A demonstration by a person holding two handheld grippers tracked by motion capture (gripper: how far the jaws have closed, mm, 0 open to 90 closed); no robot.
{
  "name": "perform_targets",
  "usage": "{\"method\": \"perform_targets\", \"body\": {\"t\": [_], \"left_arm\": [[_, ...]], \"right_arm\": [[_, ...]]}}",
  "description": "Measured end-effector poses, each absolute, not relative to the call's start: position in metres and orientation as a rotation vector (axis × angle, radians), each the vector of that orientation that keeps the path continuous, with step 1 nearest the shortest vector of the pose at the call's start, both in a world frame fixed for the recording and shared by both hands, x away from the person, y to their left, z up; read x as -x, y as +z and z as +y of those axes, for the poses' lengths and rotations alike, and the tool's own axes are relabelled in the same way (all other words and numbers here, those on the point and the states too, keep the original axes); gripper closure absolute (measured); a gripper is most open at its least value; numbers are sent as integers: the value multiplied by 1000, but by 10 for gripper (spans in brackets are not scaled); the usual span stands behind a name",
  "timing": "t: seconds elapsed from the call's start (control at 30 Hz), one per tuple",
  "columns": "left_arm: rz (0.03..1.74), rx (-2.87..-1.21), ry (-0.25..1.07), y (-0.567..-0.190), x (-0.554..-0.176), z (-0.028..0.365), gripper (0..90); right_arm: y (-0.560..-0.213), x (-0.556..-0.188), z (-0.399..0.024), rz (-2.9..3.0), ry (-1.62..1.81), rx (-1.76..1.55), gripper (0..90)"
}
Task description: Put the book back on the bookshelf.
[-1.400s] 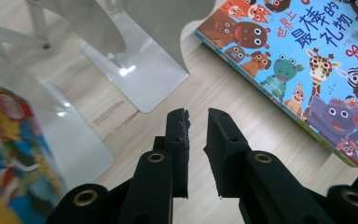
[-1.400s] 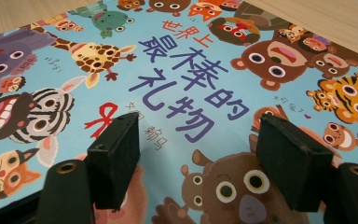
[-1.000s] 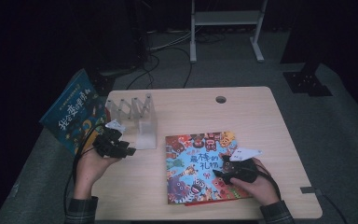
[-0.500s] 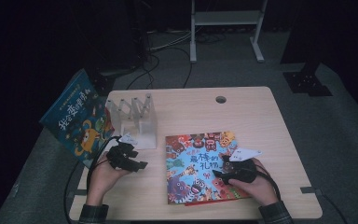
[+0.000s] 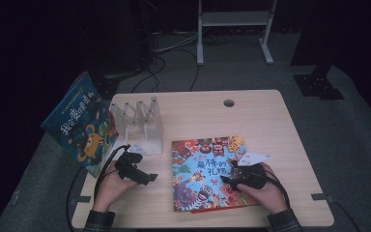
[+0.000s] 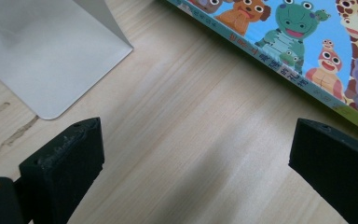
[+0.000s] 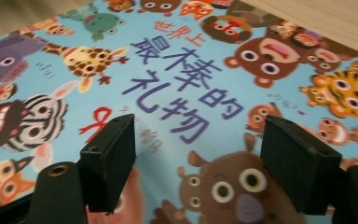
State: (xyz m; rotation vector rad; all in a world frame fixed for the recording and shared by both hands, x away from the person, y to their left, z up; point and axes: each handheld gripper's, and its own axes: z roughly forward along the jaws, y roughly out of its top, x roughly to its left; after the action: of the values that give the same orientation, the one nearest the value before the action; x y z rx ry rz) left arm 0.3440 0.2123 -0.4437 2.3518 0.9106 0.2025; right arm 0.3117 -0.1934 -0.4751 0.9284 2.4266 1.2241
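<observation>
Wood bench (image 5: 270, 121), high view: I see it carrying a clear rack (image 5: 140, 123) at upper left and a flat picture book (image 5: 207, 169) at lower centre.
Blue book (image 5: 79, 128), high view: it leans tilted off the bench's left edge by the rack; I judge it parked there, out of the working area.
Left gripper (image 5: 147, 178), high view: low over bare wood at lower left, between the rack and the flat picture book, pointing towards the book.
Right gripper (image 5: 224, 181), high view: over the book's lower right part, probably to steady or lift the cover.
Left gripper view, jaws: released and wide, having just been opening; nothing is between them but bench.
Left gripper view, surroundings: the rack's white base sits upper left and the flat picture book's edge upper right, so I read this as lining up on that edge.
Right gripper view, jaws: partly apart, having just been opening a little; they are released, gripping nothing, with the printed cover lying behind them.
Right gripper view, book: flat, face up, its title across the middle of the frame.
</observation>
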Motion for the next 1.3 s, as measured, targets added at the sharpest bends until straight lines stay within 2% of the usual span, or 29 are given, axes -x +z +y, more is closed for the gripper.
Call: {"method": "perform_targets", "body": {"t": [0.53,1.3], "left_arm": [[878,-2366,174,-455,-343,200,0],[867,-2365,160,-453,-342,201,0]], "right_arm": [[-459,-353,-218,2299,1205,-1106,272],[-466,-428,-223,2277,1127,-1251,279]]}}
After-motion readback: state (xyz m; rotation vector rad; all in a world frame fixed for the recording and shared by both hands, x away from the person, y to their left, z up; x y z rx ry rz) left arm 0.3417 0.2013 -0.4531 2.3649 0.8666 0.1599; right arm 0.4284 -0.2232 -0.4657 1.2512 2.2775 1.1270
